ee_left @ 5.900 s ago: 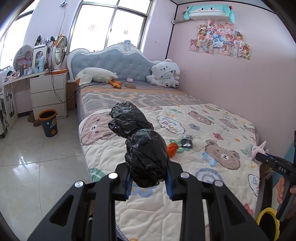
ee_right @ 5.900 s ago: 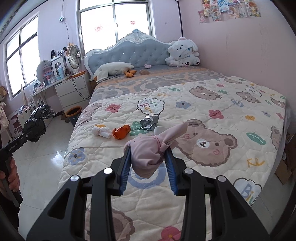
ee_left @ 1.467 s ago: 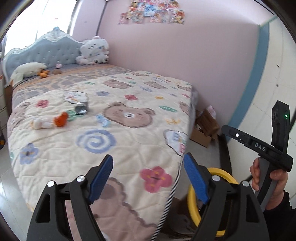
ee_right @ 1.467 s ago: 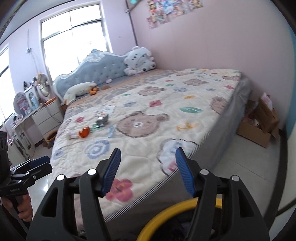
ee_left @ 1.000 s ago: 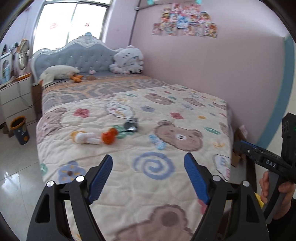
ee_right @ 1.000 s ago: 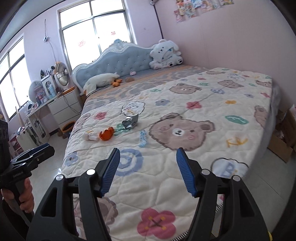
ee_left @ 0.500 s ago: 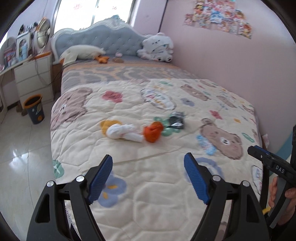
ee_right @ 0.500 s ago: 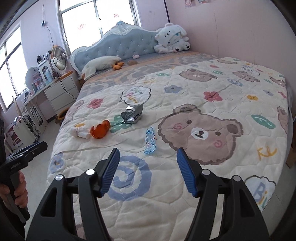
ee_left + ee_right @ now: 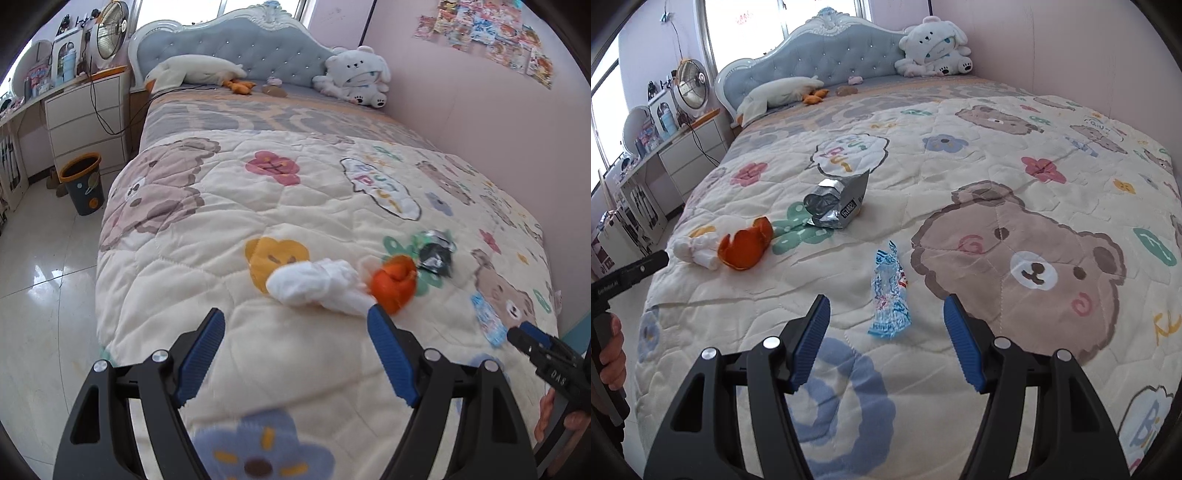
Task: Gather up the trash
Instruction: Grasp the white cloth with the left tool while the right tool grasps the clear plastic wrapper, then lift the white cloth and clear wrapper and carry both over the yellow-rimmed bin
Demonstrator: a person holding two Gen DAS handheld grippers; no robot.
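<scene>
Four bits of trash lie on the bed's quilt (image 9: 207,258). In the left wrist view a crumpled white tissue (image 9: 314,286) sits just beyond my left gripper (image 9: 295,321), which is open and empty above the quilt. An orange peel (image 9: 393,282) touches the tissue's right end, with a silver foil wrapper (image 9: 436,251) behind it. In the right wrist view a blue and white plastic wrapper (image 9: 889,295) lies straight ahead of my right gripper (image 9: 884,306), also open and empty. The orange peel (image 9: 746,245), tissue (image 9: 696,251) and foil wrapper (image 9: 836,205) lie to its left.
A small dark bin with an orange rim (image 9: 82,182) stands on the tiled floor (image 9: 40,295) left of the bed, beside white drawers (image 9: 88,122). Pillows and a white plush toy (image 9: 356,75) sit at the headboard. A pink wall (image 9: 498,110) runs along the right.
Both grippers have swung from the foot of the bed and dropped closer over the quilt, so the trash now lies right in front of them. Their jaws have stayed equally wide.
</scene>
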